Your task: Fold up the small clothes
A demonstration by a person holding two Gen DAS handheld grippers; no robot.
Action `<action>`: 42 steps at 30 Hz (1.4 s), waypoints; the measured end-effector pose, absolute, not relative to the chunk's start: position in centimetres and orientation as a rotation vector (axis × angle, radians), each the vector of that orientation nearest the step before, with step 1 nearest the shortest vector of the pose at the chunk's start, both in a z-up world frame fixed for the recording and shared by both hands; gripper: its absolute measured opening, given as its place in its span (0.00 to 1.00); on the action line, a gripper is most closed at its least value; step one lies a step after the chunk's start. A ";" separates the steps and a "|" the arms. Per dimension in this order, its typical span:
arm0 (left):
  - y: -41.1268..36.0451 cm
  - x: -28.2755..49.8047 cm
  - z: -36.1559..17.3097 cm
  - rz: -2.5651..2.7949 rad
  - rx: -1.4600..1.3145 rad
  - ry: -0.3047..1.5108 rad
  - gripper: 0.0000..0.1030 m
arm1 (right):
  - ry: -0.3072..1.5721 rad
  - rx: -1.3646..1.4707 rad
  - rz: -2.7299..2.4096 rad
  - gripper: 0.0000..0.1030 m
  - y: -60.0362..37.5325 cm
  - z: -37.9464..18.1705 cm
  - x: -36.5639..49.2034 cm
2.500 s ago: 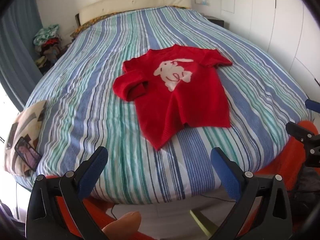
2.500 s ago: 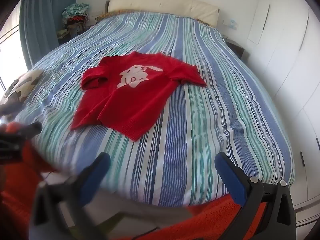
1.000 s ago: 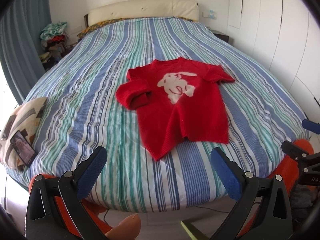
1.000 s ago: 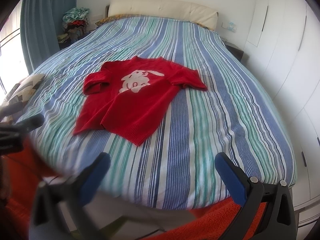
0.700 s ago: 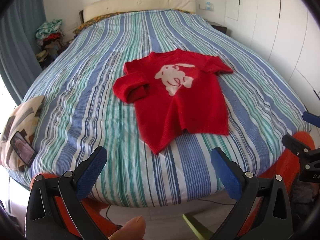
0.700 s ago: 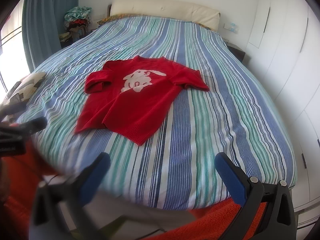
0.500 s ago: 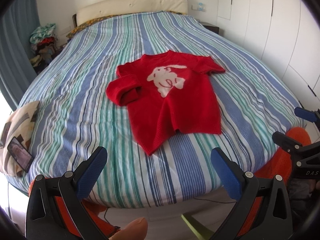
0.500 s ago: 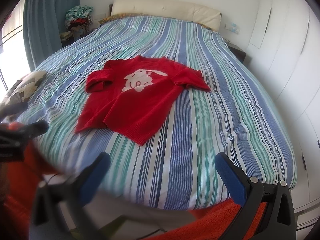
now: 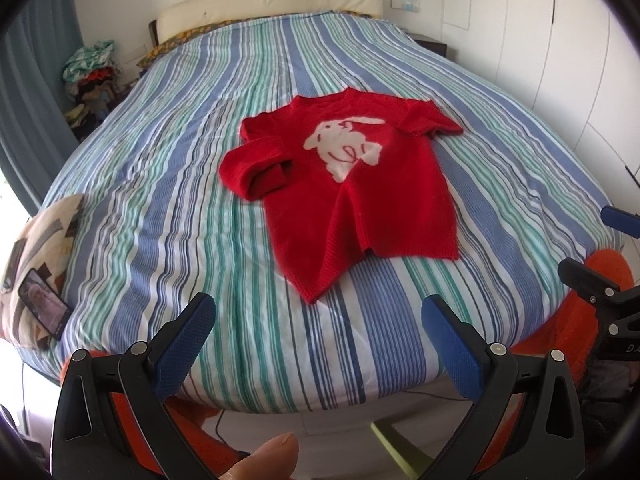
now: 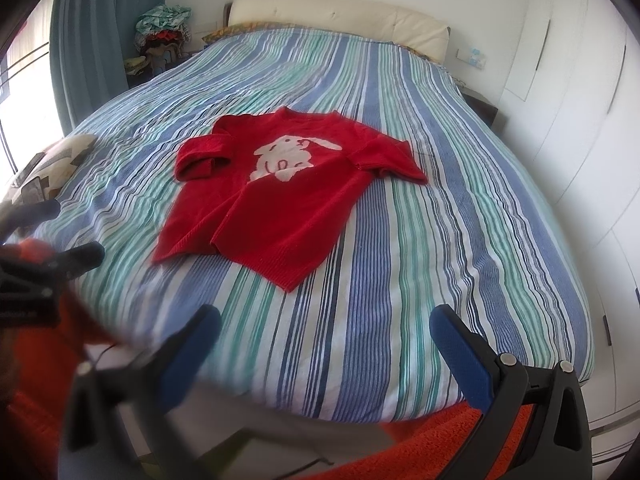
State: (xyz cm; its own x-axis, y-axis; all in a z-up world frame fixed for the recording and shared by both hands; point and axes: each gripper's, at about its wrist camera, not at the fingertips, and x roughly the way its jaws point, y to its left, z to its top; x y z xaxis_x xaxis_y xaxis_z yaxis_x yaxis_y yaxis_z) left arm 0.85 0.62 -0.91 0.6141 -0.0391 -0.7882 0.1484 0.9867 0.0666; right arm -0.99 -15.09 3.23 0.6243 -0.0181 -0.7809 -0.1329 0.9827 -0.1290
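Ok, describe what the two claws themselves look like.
Both match. The left claw has black plastic arms with silver rivets and two blue textured pads. The right claw is the same build; its left side is blurred. Orange fabric shows behind them.

I see a bedroom. The bed [image 9: 168, 184] fills most of both views, under a cover striped blue, green and white, with a cream padded headboard [image 10: 340, 16] against a white wall. A yellow patterned pillow edge [image 9: 168, 46] peeks out below the headboard. Blue-grey curtains [image 10: 92, 32] hang on my left, with bright daylight from the window [image 10: 16, 92] beside them. White wardrobe doors [image 10: 580, 92] run along my right. A pile of clothes [image 9: 92, 76] sits in the far left corner. A dark nightstand [image 10: 484, 114] stands at the far right of the bed. A patterned cushion [image 9: 44, 248] lies on the bed's near left edge, with a phone [image 9: 44, 308] on it. Orange rug [image 10: 420, 452] on the floor.
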 end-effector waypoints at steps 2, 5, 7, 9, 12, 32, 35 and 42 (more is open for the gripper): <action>0.8 1.0 -1.2 -0.109 0.120 0.916 1.00 | 0.897 -0.184 0.068 1.00 -14.9 3.1 -0.9; 1.1 1.2 -1.5 -0.102 0.104 0.930 1.00 | 0.900 -0.183 0.068 1.00 -14.9 3.0 -0.9; 1.3 1.3 -1.6 -0.096 0.098 0.936 1.00 | 0.903 -0.179 0.067 1.00 -15.0 2.9 -0.8; 1.3 1.4 -1.7 -0.095 0.094 0.943 1.00 | 0.906 -0.177 0.065 1.00 -15.0 2.8 -0.8; 1.2 1.4 -1.9 -0.101 0.091 0.948 1.00 | 0.910 -0.174 0.066 1.00 -15.0 2.7 -0.8; 0.8 1.3 -1.9 -0.111 0.117 0.949 1.00 | 0.913 -0.171 0.069 1.00 -15.0 2.5 -0.8; 0.8 1.3 -2.0 -0.111 0.114 0.951 1.00 | 0.913 -0.171 0.068 1.00 -15.0 2.5 -0.8; 3.5 2.2 -2.7 -0.106 -0.010 0.989 1.00 | 0.910 -0.169 0.071 1.00 -15.0 2.5 -0.8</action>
